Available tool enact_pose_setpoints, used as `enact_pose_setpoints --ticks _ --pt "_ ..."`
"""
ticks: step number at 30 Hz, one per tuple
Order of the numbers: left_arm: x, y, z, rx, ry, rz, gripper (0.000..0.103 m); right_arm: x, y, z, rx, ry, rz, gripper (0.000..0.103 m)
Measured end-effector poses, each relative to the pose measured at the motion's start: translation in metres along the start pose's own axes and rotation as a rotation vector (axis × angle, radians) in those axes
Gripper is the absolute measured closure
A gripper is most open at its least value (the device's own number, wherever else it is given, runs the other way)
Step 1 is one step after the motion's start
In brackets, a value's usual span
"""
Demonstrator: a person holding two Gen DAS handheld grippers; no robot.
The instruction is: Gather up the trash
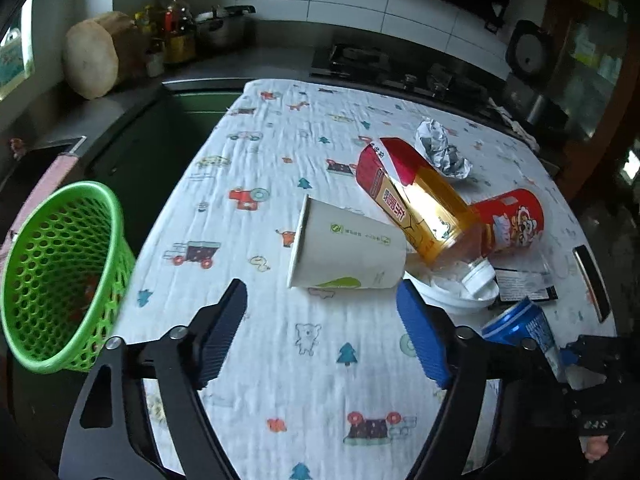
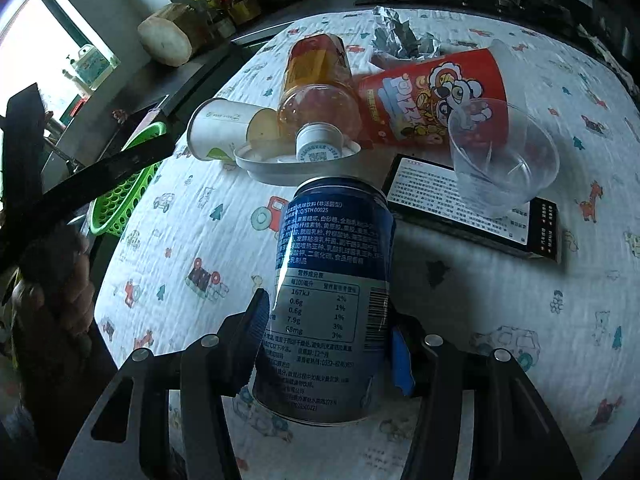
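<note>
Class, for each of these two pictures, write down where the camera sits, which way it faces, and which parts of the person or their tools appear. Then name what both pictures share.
Left wrist: on the left gripper, looking down over the patterned cloth at the tipped white paper cup; its own jaws apart, the right gripper at the right edge.
Right wrist: on the right gripper, facing the blue drink can clamped between its pads; a hand at left.
Shared: cup, can, green mesh basket.

My left gripper (image 1: 322,334) has black angular arms with triangular cut-outs and round silver screws at the joints. Its ribbed pads (image 1: 424,338) are bright blue. My right gripper (image 2: 326,346) is built the same: black frame, silver screws, blue ribbed pads (image 2: 401,364).
</note>
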State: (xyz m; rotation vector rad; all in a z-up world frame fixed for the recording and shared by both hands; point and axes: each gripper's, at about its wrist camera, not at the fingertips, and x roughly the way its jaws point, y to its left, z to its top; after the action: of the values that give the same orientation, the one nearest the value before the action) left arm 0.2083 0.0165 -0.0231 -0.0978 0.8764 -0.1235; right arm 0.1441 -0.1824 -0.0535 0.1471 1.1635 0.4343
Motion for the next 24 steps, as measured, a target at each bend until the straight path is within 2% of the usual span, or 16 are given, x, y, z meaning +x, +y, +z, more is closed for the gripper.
enact_pose_setpoints --ticks 7,10,11,12,24 --pt "0.022 0.001 0.004 -0.028 0.031 -0.046 0.033 -0.007 0.006 -0.004 -0.043 -0.016 0.004 0.051" --pt "0.028 -0.005 0.003 -0.024 0.036 -0.034 0.021 -0.008 0.008 -0.003 -0.053 -0.019 0.012 0.051" --pt "0.029 -0.007 0.003 -0.024 0.033 -0.031 0.014 -0.007 0.008 -0.003 -0.055 -0.019 0.015 0.051" --pt "0.03 -0.009 0.003 -0.022 0.024 -0.025 0.012 -0.007 0.008 -0.003 -0.058 -0.017 0.018 0.051" --pt "0.051 -0.03 0.009 0.047 0.036 0.026 0.011 -0.003 0.007 -0.001 -0.074 -0.005 0.037 0.051"
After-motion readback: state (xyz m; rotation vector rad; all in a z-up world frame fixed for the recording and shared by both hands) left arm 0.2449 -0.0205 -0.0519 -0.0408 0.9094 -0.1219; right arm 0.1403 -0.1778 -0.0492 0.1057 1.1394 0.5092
